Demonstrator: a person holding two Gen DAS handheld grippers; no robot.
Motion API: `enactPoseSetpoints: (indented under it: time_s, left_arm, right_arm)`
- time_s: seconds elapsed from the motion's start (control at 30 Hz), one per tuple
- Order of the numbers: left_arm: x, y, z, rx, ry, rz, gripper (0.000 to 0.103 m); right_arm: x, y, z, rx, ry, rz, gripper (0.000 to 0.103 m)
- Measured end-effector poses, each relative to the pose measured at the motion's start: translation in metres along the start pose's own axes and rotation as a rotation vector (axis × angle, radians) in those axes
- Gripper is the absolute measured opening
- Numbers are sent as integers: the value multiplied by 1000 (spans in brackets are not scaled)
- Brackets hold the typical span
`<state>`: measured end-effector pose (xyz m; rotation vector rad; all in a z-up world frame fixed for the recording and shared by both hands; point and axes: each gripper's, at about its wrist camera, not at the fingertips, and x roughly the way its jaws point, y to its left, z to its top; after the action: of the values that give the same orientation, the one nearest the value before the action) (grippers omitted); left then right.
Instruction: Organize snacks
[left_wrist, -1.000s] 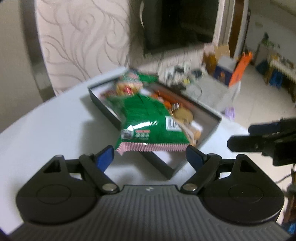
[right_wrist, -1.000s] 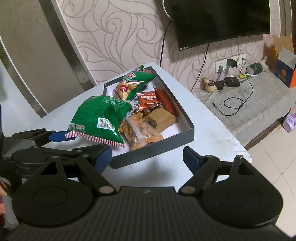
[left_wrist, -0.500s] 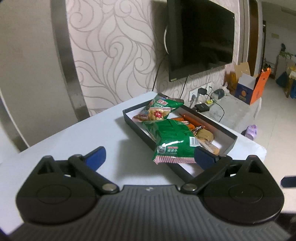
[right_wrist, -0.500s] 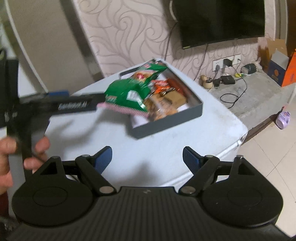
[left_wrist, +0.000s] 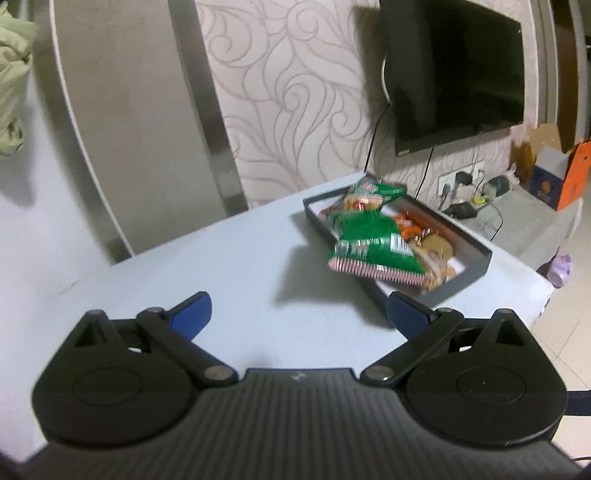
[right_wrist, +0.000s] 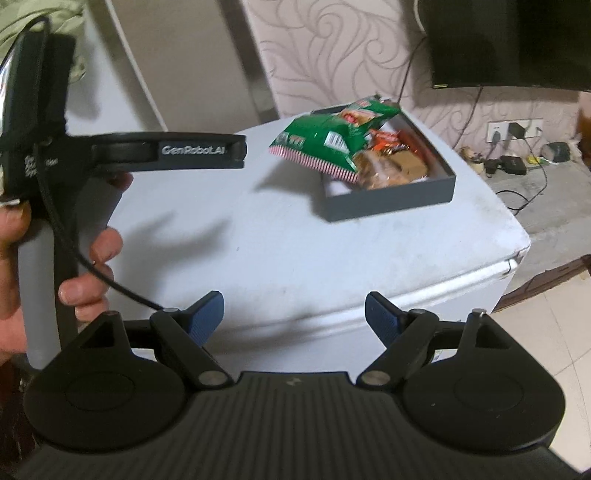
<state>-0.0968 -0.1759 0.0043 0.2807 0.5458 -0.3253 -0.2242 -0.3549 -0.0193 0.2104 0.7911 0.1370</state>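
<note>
- The left claw (left_wrist: 298, 314) is spread wide with nothing between its blue pads (left_wrist: 192, 312), held above the pale surface (left_wrist: 207, 266) well short of the tray (left_wrist: 476, 264).
- The right claw (right_wrist: 294, 317) is likewise released and empty, hanging over the near edge of the surface (right_wrist: 295, 251).
- In the right view the left tool (right_wrist: 166, 151) shows from the side, a hand (right_wrist: 44, 258) wrapped around its handle; its tip stops near the green bag (right_wrist: 325, 142) without touching it.
- The dark tray (right_wrist: 391, 201) sits at the far right corner of the surface, near the wall.
- The green bag (left_wrist: 369, 245) lies tilted over the tray's near left rim, its red-and-white striped seam jutting out beyond the rim and casting a shadow on the surface.
- A second green packet (left_wrist: 369, 192) lies at the tray's far end, partly behind the first.
- Beside the bag, inside the tray, lie orange and red wrappers (left_wrist: 412, 229) and brownish snacks in clear wrap (right_wrist: 388, 171); blur hides their details.
- A dark TV (left_wrist: 458, 74) hangs on the swirl-patterned wall (left_wrist: 295, 92) behind the tray, with a cable running down from it.
- An orange box (left_wrist: 576, 173) stands at the far right.
</note>
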Motion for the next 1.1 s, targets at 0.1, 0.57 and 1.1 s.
enactPoseSetpoints:
  time_s: [0.1, 0.57, 1.1]
  left_arm:
    - [-13, -1, -6, -32, 7, -13, 103]
    - [-40, 13, -22, -28, -28, -101, 103]
    - [-58, 3, -26, 4, -62, -183, 103]
  right_arm:
    - [-6, 1, -11, -12, 8, 18, 87]
    - [-68, 33, -26, 13, -69, -27, 87]
    - [-38, 40, -32, 5, -77, -185, 95]
